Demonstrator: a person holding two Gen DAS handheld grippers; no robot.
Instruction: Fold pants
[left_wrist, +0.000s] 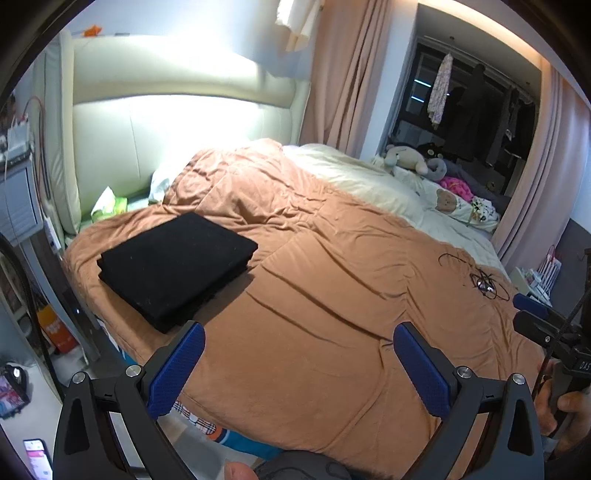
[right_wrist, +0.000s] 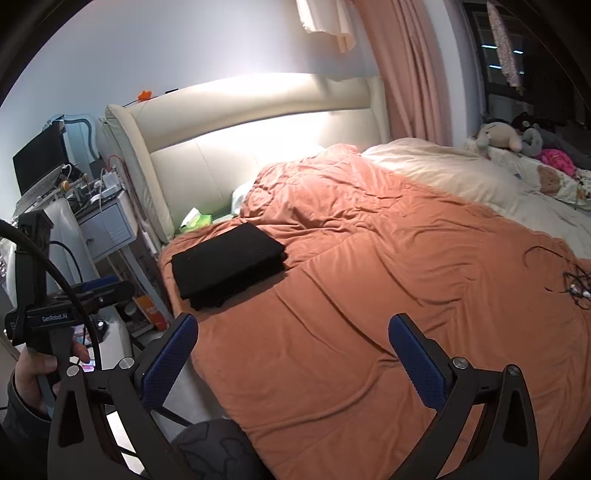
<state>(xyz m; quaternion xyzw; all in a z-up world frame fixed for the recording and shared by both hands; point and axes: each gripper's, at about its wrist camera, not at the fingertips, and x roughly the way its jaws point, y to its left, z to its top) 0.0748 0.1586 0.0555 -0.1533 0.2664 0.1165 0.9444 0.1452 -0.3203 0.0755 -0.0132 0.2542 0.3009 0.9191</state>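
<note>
Black pants (left_wrist: 177, 269) lie folded in a compact rectangle on the bed (left_wrist: 332, 332) — folding appears complete. Left gripper (left_wrist: 299, 354) and right gripper (right_wrist: 293, 349) hover wide open, empty — nothing evidently left.

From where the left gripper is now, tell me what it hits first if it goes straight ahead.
Most likely the orange duvet. The left gripper, open and empty, points over bare cover; the folded black pants lie left of that line and the black cord tangle right of it. Depth is uncertain.

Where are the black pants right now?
The folded black fabric pants lie on the orange-brown quilted blanket, left in both wrist views, near the cream padded headboard and just before the green tissue pack.
</note>
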